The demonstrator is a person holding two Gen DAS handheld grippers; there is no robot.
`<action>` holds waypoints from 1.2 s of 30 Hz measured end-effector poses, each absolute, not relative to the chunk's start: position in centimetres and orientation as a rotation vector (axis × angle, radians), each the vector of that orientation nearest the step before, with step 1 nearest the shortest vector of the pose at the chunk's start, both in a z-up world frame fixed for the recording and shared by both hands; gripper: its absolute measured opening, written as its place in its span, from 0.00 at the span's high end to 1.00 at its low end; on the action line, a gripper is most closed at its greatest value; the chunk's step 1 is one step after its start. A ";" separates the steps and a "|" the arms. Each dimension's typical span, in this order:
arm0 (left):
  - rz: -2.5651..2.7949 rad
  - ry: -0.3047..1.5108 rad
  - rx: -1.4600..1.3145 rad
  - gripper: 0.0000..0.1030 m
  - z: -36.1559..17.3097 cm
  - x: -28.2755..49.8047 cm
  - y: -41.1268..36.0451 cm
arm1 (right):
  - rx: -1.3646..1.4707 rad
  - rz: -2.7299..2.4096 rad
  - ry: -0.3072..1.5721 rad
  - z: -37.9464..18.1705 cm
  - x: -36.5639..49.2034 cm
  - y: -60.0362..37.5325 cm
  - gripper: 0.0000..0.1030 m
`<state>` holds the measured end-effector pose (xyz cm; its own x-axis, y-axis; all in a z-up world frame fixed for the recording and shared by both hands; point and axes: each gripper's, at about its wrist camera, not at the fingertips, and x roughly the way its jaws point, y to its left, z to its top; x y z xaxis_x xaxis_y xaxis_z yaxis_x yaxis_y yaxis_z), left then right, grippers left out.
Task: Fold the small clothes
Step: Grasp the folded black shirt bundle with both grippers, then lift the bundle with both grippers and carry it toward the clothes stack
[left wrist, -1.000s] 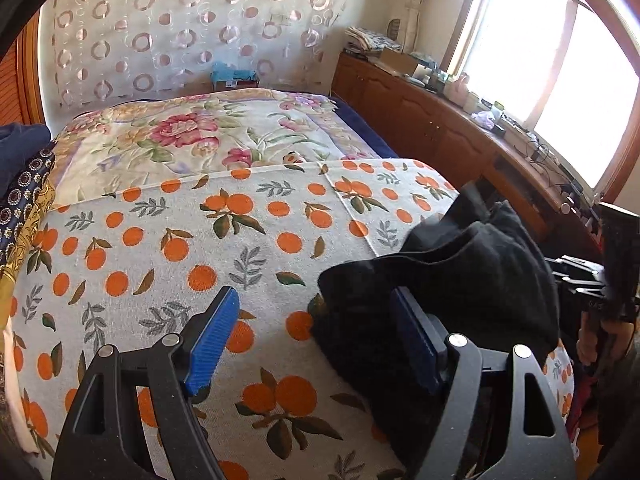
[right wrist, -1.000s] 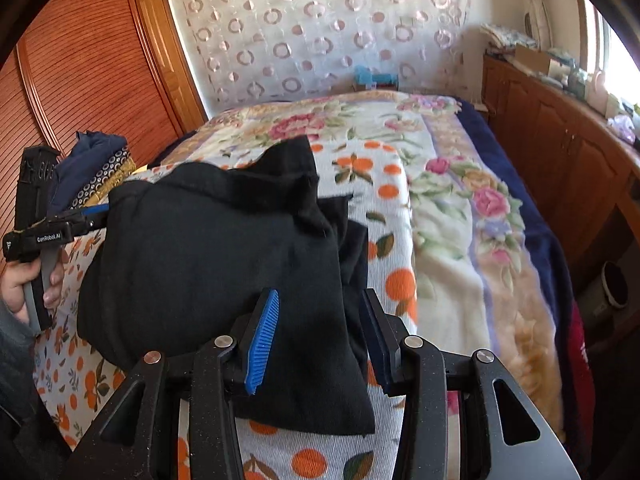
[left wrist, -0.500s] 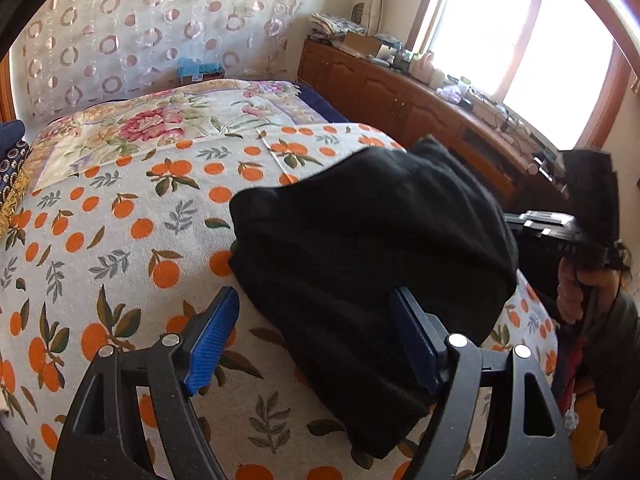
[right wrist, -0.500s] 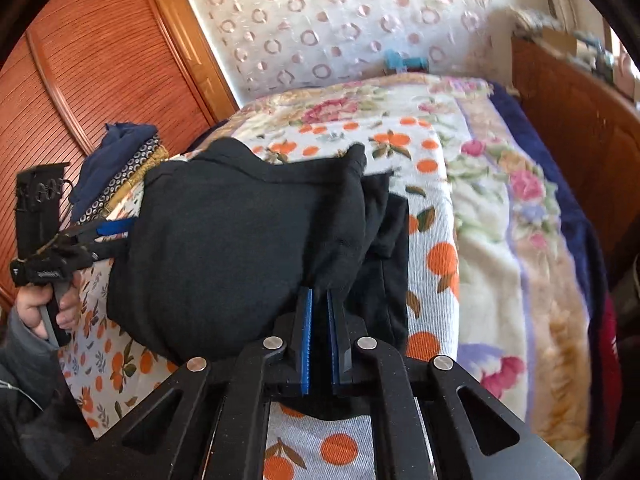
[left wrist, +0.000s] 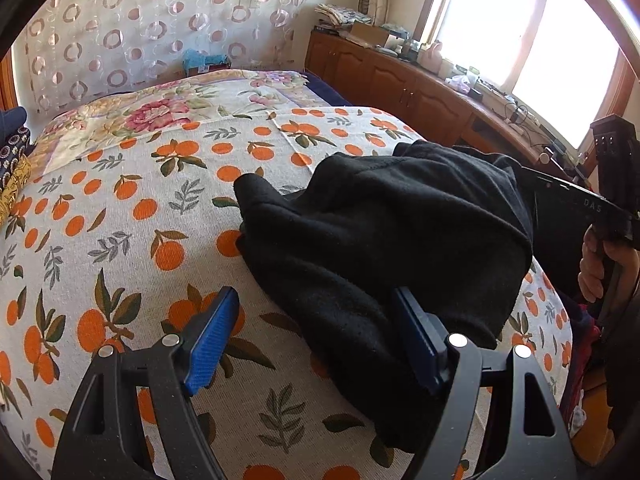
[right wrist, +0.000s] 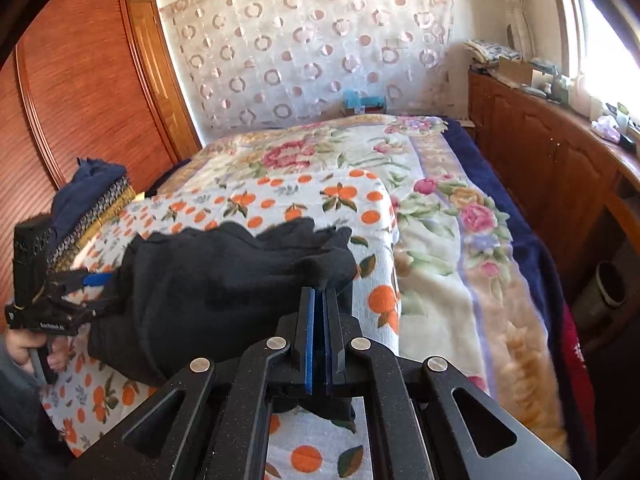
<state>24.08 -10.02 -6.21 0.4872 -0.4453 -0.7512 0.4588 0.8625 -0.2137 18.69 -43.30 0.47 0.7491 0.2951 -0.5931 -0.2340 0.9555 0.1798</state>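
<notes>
Bed [right wrist: 436, 320] filling most of both views, spread with a floral blanket [right wrist: 440, 216] and, over its near part, a white cover printed with oranges [left wrist: 120, 216]. Behind the bed, a pale curtain with ring pattern [left wrist: 160, 28]. Along one side, a wooden wardrobe [right wrist: 84, 92]; along the other, a low wooden cabinet [left wrist: 392, 80] under bright windows [left wrist: 560, 52], its top cluttered with small items too blurred to name. At the bed's wardrobe side, a stack of folded dark blue and patterned cloth [right wrist: 88, 200].

On the orange-print cover, near the bed's foot edge, a black garment [left wrist: 380, 248], bunched and partly doubled over, one edge raised off the cover.

Right gripper [right wrist: 320, 300] with blue pads pressed together, clamped on a corner of the black garment and holding that corner up above the cover; in the left wrist view, seen at the far right edge of the garment, gripped by a hand [left wrist: 596, 264].

Left gripper [left wrist: 316, 328] with jaws standing well apart, nothing pinched: one blue pad over bare orange-print cover, the other pad against the near fold of the black garment. In the right wrist view, at the garment's left edge, held by a hand [right wrist: 36, 350] in a grey sleeve [right wrist: 16, 388].
</notes>
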 end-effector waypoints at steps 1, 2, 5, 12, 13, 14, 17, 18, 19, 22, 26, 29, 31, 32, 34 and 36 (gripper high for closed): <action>-0.551 0.910 0.015 0.24 -6.2 24.1 -10.1 | 0.103 0.295 0.661 0.6 18.7 -43.3 0.93; -0.552 0.911 0.014 0.24 -6.3 24.1 -10.1 | 0.104 0.297 0.661 0.5 18.7 -43.2 0.83; -0.554 0.915 0.008 0.24 -6.5 24.2 -10.3 | 0.112 0.325 0.689 -0.3 20.0 -42.7 0.44; -0.557 0.921 0.008 0.24 -6.6 24.3 -10.5 | 0.087 0.350 0.796 -2.0 23.3 -41.8 0.31; -0.557 0.922 0.008 0.24 -6.6 24.3 -10.5 | 0.079 0.348 0.817 -2.3 23.8 -41.7 0.31; -0.558 0.923 0.007 0.24 -6.7 24.3 -10.5 | 0.075 0.353 0.842 -2.6 24.3 -41.6 0.31; -0.565 0.928 -0.003 0.24 -6.8 24.5 -10.6 | 0.101 0.368 0.871 -3.0 25.2 -41.5 0.31; -0.568 0.927 -0.010 0.24 -6.8 24.5 -10.5 | 0.105 0.374 0.876 -3.1 25.4 -41.5 0.31; -0.572 0.926 -0.017 0.24 -6.8 24.5 -10.5 | 0.106 0.381 0.878 -3.1 25.5 -41.5 0.31; -0.613 0.937 -0.052 0.38 -6.8 24.6 -10.4 | 0.123 0.402 0.882 -3.0 25.7 -41.7 0.31; -0.652 0.962 -0.117 0.61 -6.9 24.7 -10.4 | 0.138 0.453 0.889 -3.1 25.3 -41.7 0.53; -0.690 0.970 -0.169 0.80 -6.5 24.7 -10.3 | 0.147 0.503 0.886 -3.0 24.6 -41.4 0.75; -0.696 0.939 -0.145 0.84 -5.7 24.1 -10.3 | 0.106 0.490 0.861 -2.6 24.0 -41.0 0.81; -0.702 0.917 -0.149 0.85 -5.0 23.6 -10.1 | 0.077 0.476 0.840 -2.1 23.6 -40.7 0.83; -0.723 0.884 -0.154 0.85 -3.6 22.9 -9.5 | 0.055 0.470 0.796 -0.9 22.9 -40.1 0.85; -0.717 0.844 -0.159 0.85 -2.1 22.2 -8.6 | 0.038 0.482 0.753 0.6 22.4 -39.4 0.86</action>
<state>22.19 -8.56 -2.15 0.4482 -0.6368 -0.6274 0.5160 0.7574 -0.4001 22.36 -39.39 0.58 0.6265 0.4336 -0.6477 -0.4065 0.8908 0.2031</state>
